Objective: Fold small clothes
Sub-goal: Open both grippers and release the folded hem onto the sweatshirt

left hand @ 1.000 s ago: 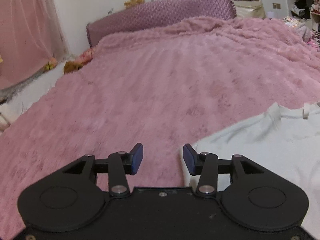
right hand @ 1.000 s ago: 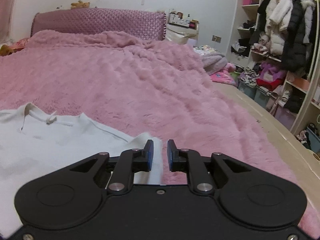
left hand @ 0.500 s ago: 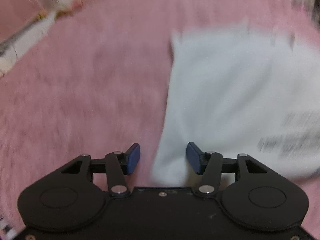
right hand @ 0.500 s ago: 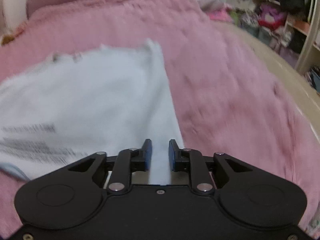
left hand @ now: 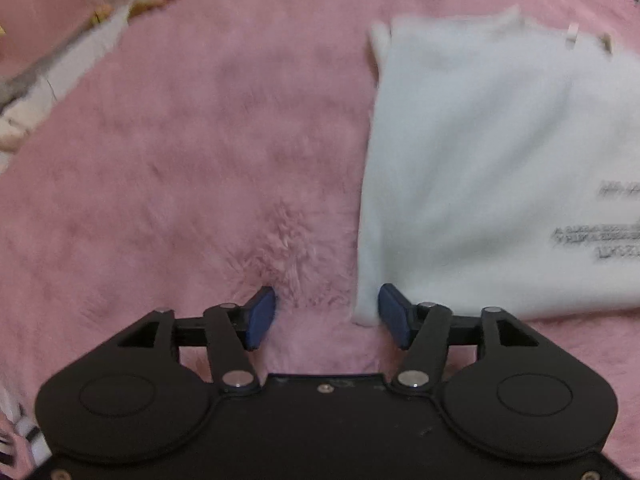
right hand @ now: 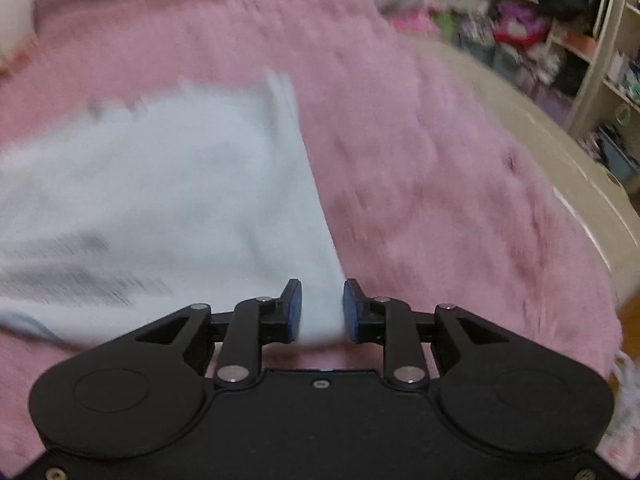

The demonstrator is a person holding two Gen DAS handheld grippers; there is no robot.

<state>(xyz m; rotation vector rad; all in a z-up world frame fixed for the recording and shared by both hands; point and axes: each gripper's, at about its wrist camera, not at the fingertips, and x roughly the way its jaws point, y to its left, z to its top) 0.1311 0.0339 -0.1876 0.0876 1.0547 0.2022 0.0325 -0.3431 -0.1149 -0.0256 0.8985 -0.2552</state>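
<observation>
A white shirt (left hand: 480, 168) with dark writing lies flat on the fluffy pink blanket (left hand: 200, 140) on the bed. The left gripper (left hand: 327, 314) has its fingers wide apart at the shirt's near left corner. The right gripper (right hand: 321, 311) has its fingers apart around the near right corner, not squeezing.

I see a long-pile, fuzzy pink blanket (left hand: 192, 128) covering the bed. The white garment (left hand: 480, 160) at right of frame looks like soft matt cloth with dark print. My left tool (left hand: 327, 317) is matt black plastic with blue pads (left hand: 260, 316) and shiny metal pivots.
</observation>
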